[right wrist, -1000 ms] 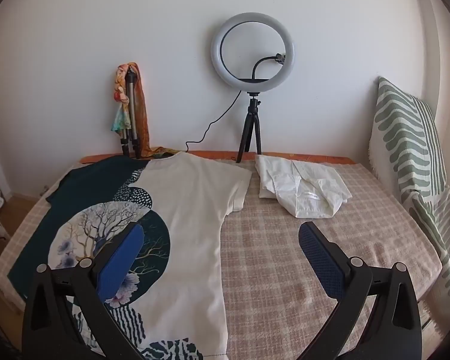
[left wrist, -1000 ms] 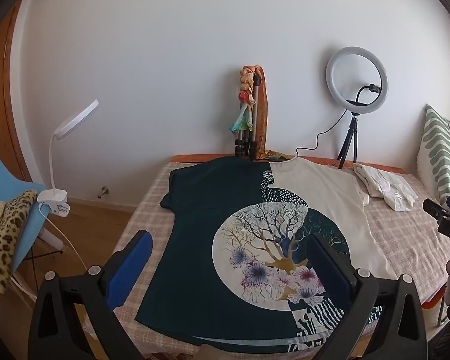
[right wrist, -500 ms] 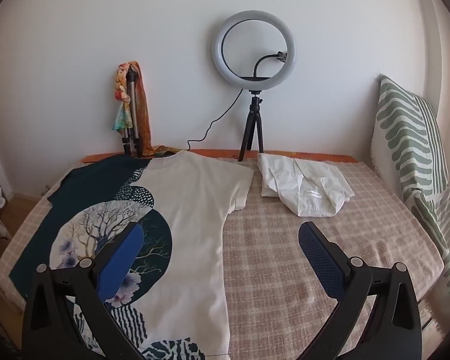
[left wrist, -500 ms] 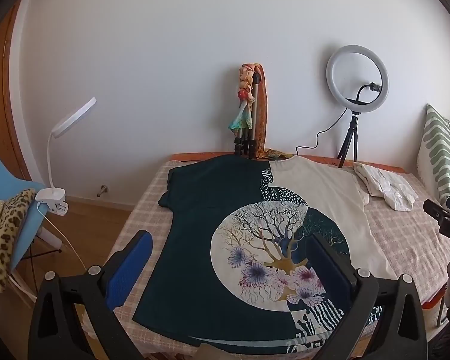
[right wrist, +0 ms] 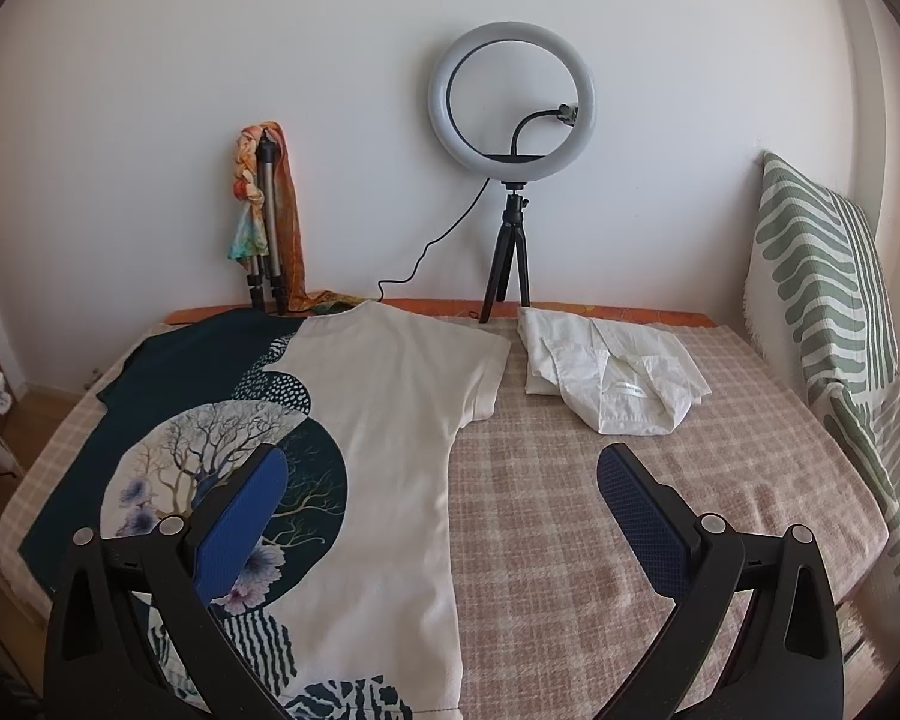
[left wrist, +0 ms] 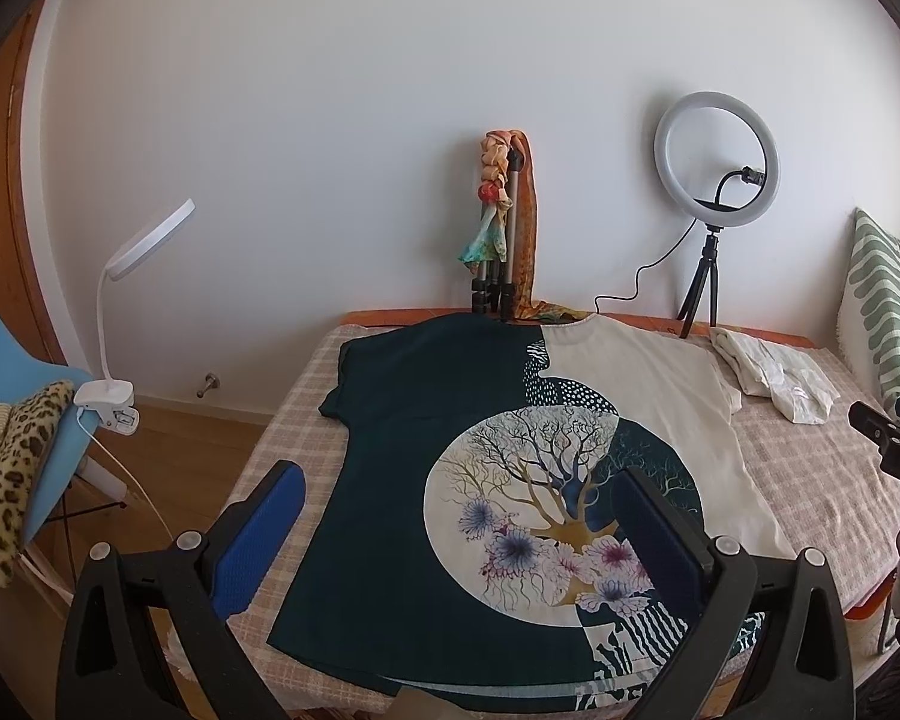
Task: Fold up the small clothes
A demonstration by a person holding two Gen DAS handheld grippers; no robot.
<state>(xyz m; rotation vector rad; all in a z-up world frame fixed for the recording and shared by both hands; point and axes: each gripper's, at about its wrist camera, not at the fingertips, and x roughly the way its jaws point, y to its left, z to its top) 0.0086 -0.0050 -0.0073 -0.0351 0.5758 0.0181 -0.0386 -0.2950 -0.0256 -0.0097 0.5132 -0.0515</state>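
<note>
While the T-shirt (left wrist: 498,480) lies spread flat on the checked bedspread (right wrist: 570,510), collar toward the wall and hem toward the near edge, no fold shows in it yet, so I judge the work on this piece has not started. Both sleeves are out to the sides and the whole body is still to be brought in. 1 garment looks finished already: a white shirt (right wrist: 612,372) sits in a loose folded bundle just beside the T-shirt's cream sleeve, near the foot of the ring light (right wrist: 510,102). The left gripper (left wrist: 456,510) hangs above the hem end with its jaws spread wide and nothing between them; the right gripper (right wrist: 438,516) is likewise wide and empty, straddling the cream edge of the shirt. The T-shirt looks thin and limp, half dark green, half cream, with a round tree-and-flower print across the middle. The bedspread is a coarser pink-and-beige weave, slightly rumpled on the bare side.
</note>
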